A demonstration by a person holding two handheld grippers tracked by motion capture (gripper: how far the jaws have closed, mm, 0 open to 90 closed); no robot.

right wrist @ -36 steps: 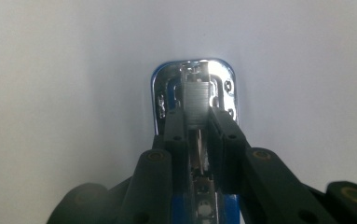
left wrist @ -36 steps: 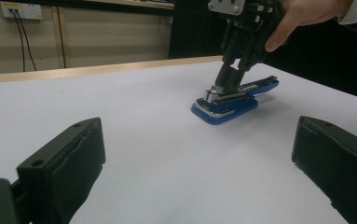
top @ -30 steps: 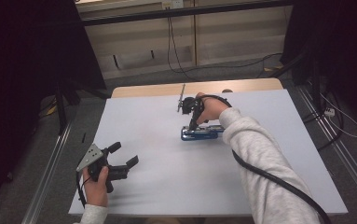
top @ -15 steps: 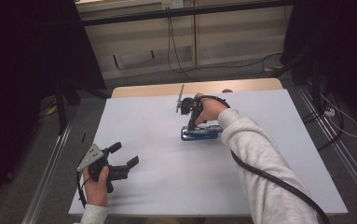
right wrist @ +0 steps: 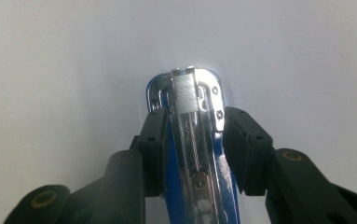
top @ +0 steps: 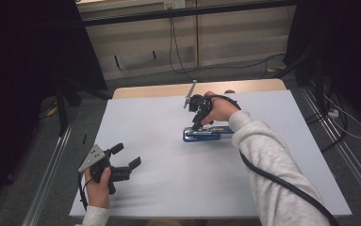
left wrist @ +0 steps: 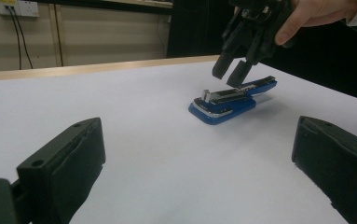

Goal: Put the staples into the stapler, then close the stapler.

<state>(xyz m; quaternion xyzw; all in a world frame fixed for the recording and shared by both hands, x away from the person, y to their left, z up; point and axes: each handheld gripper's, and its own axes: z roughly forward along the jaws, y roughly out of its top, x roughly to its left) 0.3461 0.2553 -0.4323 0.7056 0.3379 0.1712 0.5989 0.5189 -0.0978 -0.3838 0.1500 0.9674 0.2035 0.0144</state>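
**Two hand-held grippers and a blue stapler on a white worktop**

The blue stapler (top: 206, 134) lies flat on the white worktop (top: 168, 188), somewhat toward the far edge and right of centre, well apart from every edge. The right gripper (top: 196, 123) points down at the stapler's left end. In the right gripper view its jaws straddle the stapler (right wrist: 192, 140), one on each side, close against the blue body; whether they press it cannot be told. In the left gripper view the same jaw tips sit just above the stapler's (left wrist: 229, 100) raised top — a small gap shows there. The left gripper (top: 128, 157) is held low near the near-left corner, jaws spread wide with nothing between them. Open white surface runs between the two grippers and along the right and near edges. The high view alone shows the wooden strip (top: 168, 89) along the far edge and the floor beyond — the gripper views show the stapler's chrome magazine instead.
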